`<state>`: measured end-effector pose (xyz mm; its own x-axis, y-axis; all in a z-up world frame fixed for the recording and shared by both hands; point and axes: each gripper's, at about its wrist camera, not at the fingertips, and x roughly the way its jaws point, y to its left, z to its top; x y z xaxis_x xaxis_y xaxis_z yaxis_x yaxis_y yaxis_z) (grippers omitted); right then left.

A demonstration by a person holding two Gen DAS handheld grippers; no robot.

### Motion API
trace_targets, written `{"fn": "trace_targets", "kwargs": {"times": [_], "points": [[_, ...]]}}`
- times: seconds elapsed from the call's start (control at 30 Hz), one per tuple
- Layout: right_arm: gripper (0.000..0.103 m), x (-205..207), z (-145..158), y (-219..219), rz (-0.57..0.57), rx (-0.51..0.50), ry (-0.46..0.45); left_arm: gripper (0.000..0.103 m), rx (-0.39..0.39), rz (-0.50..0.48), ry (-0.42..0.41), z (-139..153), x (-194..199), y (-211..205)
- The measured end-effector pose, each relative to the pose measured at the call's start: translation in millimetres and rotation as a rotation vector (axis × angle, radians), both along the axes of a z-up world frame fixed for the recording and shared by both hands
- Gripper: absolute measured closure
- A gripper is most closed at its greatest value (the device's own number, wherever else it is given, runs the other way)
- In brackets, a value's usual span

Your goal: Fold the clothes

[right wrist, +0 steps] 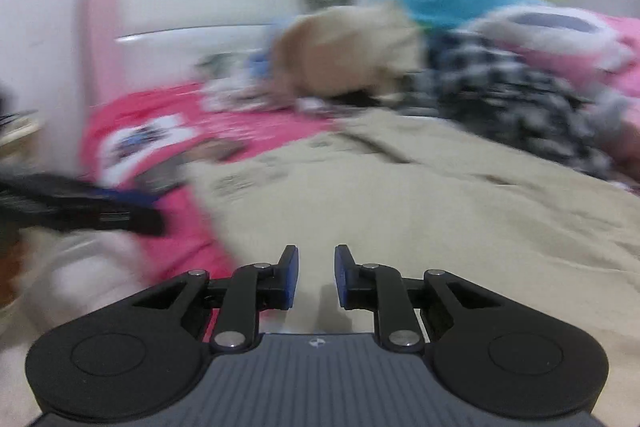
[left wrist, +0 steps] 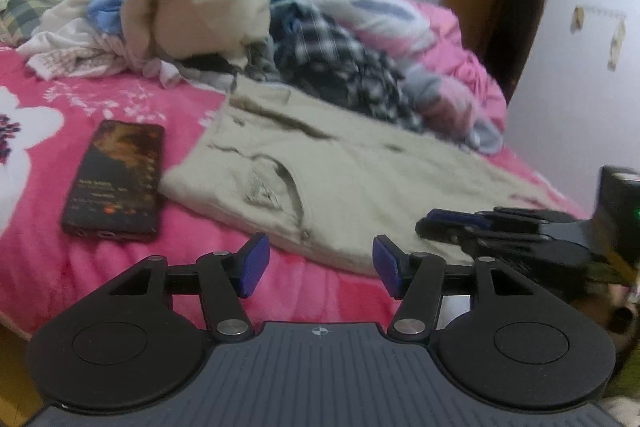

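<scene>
Beige garment (left wrist: 360, 179) lies just ahead of left tool (left wrist: 320, 263).

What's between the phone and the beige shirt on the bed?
Only a bare strip of pink bedspread separates the phone from the beige shirt; the left wrist view shows it.

A bed (left wrist: 120, 99) in a pink flowered cover is carrying everything. A beige garment (left wrist: 360, 179) is lying spread flat on it, a dark phone (left wrist: 116, 179) is resting just beside the garment's edge, and a heap of mixed clothes (left wrist: 240, 19) is sitting behind them.
</scene>
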<state>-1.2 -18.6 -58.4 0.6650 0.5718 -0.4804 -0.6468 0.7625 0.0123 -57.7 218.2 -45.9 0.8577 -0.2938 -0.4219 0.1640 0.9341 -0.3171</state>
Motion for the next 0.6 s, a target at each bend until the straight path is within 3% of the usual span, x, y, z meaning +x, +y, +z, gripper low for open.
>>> {"fn": "trace_targets", "kwargs": {"times": [0.13, 0.33, 0.43, 0.53, 0.6], "points": [[0.082, 27, -10, 10, -0.112, -0.023, 0.053, 0.041, -0.015, 0.006, -0.019, 7, 0, 7], [0.085, -10, -16, 72, 0.076, -0.049, -0.041, 0.037, -0.044, 0.037, -0.023, 14, 2, 19], [0.084, -1, -3, 55, 0.113, 0.084, 0.001, 0.036, -0.073, 0.036, -0.023, 16, 4, 28], [0.084, 16, 9, 31, -0.026, 0.119, -0.009, 0.036, -0.077, 0.028, -0.021, 18, 7, 31], [0.084, 37, 4, 14, -0.156, 0.116, 0.032, 0.036, -0.076, 0.012, -0.024, 19, 10, 31]]}}
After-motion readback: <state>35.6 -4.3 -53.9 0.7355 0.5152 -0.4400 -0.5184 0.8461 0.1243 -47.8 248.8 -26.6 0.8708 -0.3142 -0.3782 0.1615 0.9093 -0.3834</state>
